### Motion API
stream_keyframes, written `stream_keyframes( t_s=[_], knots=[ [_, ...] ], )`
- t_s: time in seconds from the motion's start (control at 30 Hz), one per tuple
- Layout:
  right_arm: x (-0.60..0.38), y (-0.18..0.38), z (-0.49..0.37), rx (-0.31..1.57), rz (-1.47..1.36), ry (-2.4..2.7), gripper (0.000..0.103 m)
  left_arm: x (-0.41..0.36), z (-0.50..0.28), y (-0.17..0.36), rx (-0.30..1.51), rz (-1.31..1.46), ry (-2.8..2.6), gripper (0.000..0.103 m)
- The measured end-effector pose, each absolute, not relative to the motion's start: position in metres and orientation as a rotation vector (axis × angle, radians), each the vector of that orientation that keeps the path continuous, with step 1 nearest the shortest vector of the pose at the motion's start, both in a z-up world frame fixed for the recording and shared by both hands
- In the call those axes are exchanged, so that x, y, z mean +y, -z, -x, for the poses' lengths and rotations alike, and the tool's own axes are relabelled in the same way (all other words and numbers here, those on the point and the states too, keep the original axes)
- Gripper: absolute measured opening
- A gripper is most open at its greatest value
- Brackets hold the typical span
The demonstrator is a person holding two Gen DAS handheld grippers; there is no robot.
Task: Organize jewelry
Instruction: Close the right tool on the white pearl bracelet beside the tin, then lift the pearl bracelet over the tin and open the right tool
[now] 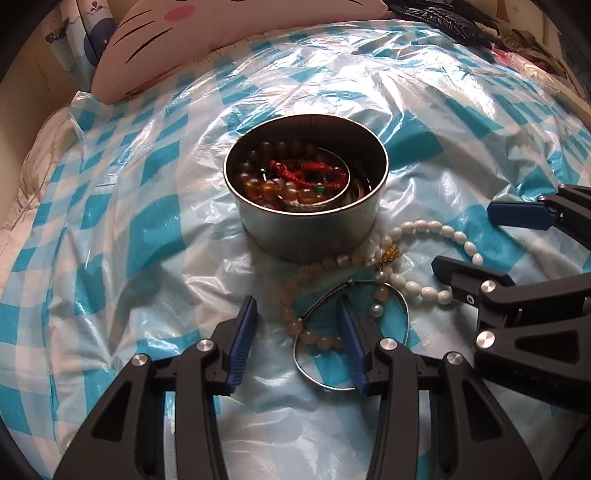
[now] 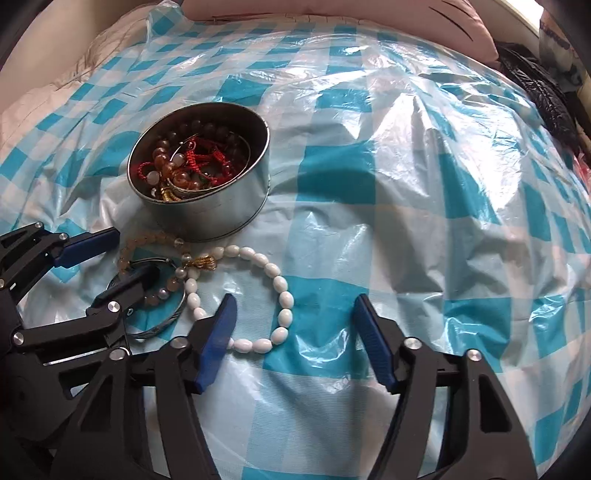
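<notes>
A round metal tin [image 1: 306, 232] [image 2: 210, 218] stands on the checked sheet and holds red cord bracelets and several dark and amber beads. In front of it lie an amber bead bracelet [image 1: 291, 314] [image 2: 147, 236], a thin silver bangle [image 1: 404, 310] [image 2: 173, 317] and a white oval-bead bracelet [image 1: 428, 291] [image 2: 284, 299], overlapping near a gold charm [image 1: 388, 254]. My left gripper [image 1: 298, 299] [image 2: 135, 254] is open, astride the amber bracelet, its right finger inside the bangle. My right gripper [image 2: 295, 299] [image 1: 463, 238] is open around one side of the white bracelet.
A blue-and-white checked plastic sheet [image 1: 110, 221] [image 2: 406, 184] covers the soft, wrinkled surface. A pink cat-face cushion [image 1: 147, 48] lies at the back, and a black plastic bag [image 1: 443, 18] [image 2: 546, 99] sits at the far right edge.
</notes>
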State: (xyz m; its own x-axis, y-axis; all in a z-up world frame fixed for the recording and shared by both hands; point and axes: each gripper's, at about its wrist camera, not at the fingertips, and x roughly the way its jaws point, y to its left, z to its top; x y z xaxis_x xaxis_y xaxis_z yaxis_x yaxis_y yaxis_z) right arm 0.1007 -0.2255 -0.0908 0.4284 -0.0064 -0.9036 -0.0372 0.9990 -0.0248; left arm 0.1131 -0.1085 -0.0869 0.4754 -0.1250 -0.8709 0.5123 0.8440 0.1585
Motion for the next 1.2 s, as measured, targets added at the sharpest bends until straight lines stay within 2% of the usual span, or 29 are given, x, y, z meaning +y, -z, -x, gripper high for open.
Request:
stream_keyframes(
  t_s=[0.07,0.13,0.2,0.33,0.57,0.87,1.2],
  knots=[
    [-0.219,0.091,-0.098,1.13,0.052,-0.046,0.035,-0.111,-0.108,0.087,1.019,-0.423,0.457,0.032],
    [-0.218,0.09,-0.096,1.128,0.057,-0.05,0.023,-0.116,-0.102,0.088,1.019,-0.456,0.481,0.013],
    [-0.227,0.087,-0.094,1.125,-0.037,-0.085,0.008,-0.112,-0.098,0.086,1.046,-0.404,0.525,0.009],
    [-0.25,0.079,-0.088,1.089,-0.258,-0.146,0.007,-0.088,-0.098,0.071,1.073,-0.175,0.596,0.008],
    [-0.266,0.059,-0.081,0.987,-0.38,-0.208,0.007,-0.068,-0.098,0.047,0.992,0.062,0.674,0.008],
    [-0.265,0.032,-0.076,0.846,-0.416,-0.286,0.007,-0.078,-0.089,0.018,0.791,-0.038,0.622,0.008],
    [-0.269,0.012,-0.068,0.726,-0.446,-0.322,0.007,-0.085,-0.086,0.01,0.713,-0.127,0.57,0.008]
  ],
)
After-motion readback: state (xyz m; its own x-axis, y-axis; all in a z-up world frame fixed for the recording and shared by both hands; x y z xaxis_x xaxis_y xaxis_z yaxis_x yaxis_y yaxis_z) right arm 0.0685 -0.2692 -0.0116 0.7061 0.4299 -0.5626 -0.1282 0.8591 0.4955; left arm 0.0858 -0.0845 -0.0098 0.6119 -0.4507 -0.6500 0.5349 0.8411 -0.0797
